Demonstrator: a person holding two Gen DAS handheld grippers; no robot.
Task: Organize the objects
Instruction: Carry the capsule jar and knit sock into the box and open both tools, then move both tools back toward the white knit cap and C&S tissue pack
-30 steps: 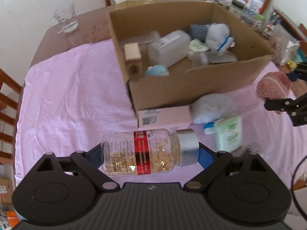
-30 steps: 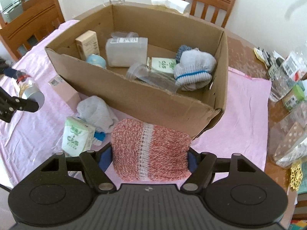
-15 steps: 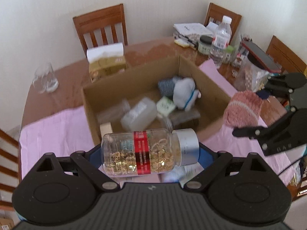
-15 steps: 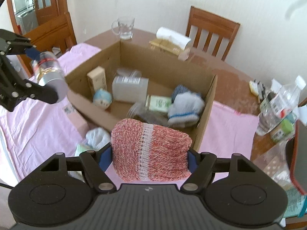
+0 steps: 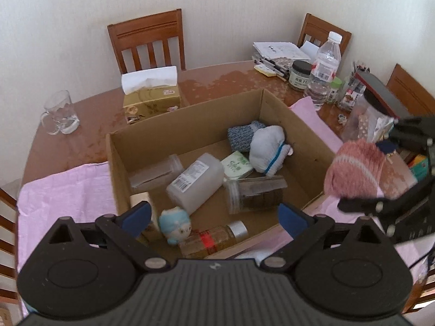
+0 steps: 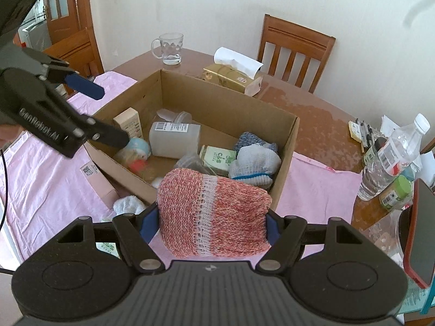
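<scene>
Non-task items, telegraphic. Glass mug (image 5: 59,114) at far left of wooden table (image 5: 217,78), upright, apart from rest. Tissue box (image 5: 151,100) behind carton, white tissue protruding from top. Water bottle (image 5: 325,65) upright at far right, dark-lidded jar (image 5: 300,75) just beside. Papers (image 5: 280,50) and pens (image 5: 267,66) stacked behind jar. Chairs (image 5: 148,42) against white wall (image 5: 231,5). Pink cloth (image 5: 65,190) spread over near table half. Panelled door (image 6: 61,2) at upper left.
</scene>
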